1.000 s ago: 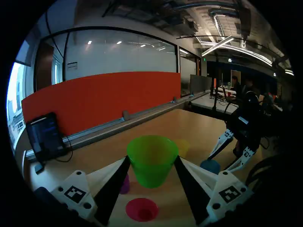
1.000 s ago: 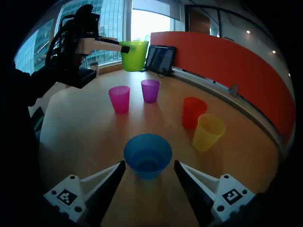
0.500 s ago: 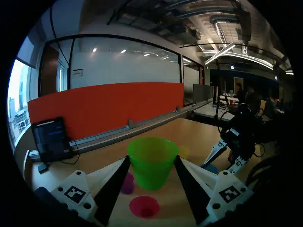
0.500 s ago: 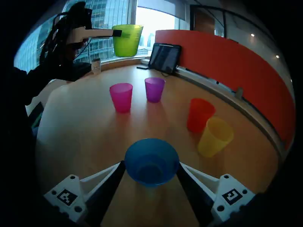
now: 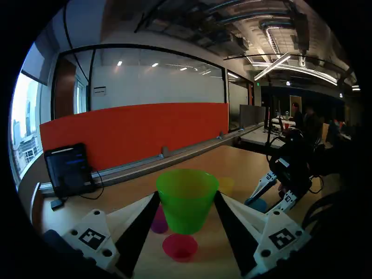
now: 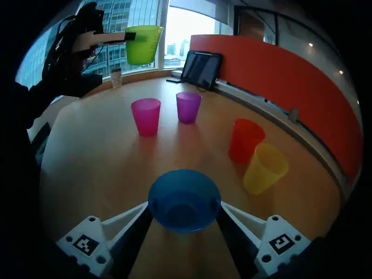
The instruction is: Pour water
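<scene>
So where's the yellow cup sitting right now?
In the right gripper view, the yellow cup stands on the table toward the right. It is close beside the red cup, nearer the camera than it, and to the right of the blue cup.

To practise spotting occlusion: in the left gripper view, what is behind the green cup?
Behind the green cup, a yellow cup peeks past its right rim and a purple cup past its lower left. Much of both is covered.

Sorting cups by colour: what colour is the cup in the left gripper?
Green; the cup shows best in the left gripper view.
</scene>
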A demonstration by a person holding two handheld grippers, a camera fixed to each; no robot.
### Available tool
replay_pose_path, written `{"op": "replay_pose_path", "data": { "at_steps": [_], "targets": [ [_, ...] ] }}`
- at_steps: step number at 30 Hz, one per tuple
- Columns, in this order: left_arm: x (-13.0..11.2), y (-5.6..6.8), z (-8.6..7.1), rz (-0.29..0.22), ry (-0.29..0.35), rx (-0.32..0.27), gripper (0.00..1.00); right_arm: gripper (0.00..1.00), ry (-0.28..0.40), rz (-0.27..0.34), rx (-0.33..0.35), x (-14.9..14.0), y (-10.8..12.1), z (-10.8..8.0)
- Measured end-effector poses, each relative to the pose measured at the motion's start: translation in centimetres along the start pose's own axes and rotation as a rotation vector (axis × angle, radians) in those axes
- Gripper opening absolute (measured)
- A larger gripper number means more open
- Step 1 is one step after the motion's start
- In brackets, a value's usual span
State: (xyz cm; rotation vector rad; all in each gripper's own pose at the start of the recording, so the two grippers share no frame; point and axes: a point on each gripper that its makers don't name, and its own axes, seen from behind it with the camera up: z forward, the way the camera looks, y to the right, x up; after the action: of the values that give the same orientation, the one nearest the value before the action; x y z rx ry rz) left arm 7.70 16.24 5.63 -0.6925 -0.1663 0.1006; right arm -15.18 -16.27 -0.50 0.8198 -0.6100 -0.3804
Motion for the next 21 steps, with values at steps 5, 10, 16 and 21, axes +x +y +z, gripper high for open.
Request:
{"op": "replay_pose_path", "data": {
  "at_steps": [5,10,16,21],
  "targets": [
    [-0.3,0.3,-0.7,-0.006,0.009,0.003,0.86,0.9,0.012,0.014,-0.012,0.0,-0.1,-0.1],
    [-0.7,0.6,-1.4,-0.005,0.016,0.008,0.86,0.9,0.032,0.028,-0.021,0.3,-0.4,-0.6],
    [-1.0,1.3,-2.3,0.004,0.03,0.008,0.85,0.9,0.084,0.041,-0.034,1.7,-0.6,-1.7],
    [-1.5,2.1,-2.8,0.011,0.032,0.003,0.86,0.9,0.139,0.045,-0.055,3.2,-0.3,-3.0]
  ]
}}
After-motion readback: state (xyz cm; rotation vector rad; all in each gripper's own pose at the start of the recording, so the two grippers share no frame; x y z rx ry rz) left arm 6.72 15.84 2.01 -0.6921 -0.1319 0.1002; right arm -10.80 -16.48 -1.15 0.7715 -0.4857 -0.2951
